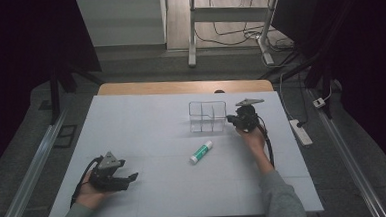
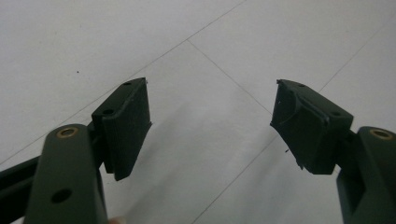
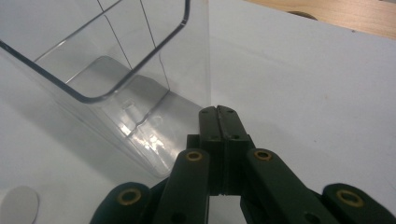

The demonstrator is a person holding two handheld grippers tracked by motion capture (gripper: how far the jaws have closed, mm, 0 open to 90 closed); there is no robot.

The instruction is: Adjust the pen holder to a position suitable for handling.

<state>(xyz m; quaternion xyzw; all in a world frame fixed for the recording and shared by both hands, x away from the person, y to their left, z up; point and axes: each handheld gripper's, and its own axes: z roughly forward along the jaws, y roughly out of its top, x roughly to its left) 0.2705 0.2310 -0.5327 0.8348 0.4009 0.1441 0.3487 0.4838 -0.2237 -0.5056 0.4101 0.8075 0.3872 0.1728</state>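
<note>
A clear plastic organizer box (image 1: 207, 116) with inner dividers stands on the white table toward the back right. My right gripper (image 1: 230, 118) sits just to its right, jaws shut with nothing between them, tips close to the box's side. In the right gripper view the shut gripper (image 3: 218, 110) points at the clear box (image 3: 116, 79) near its lower corner; whether it touches is unclear. A green and white glue stick (image 1: 201, 152) lies on the table in front of the box. My left gripper (image 1: 133, 177) rests at the near left, open and empty; its fingers (image 2: 126, 126) stand wide apart over bare table.
The white table top (image 1: 147, 126) has a wooden strip (image 1: 185, 87) along its far edge. A white round disc (image 3: 17, 205) lies at the lower left of the right gripper view. A power strip (image 1: 301, 132) and cables lie on the floor to the right.
</note>
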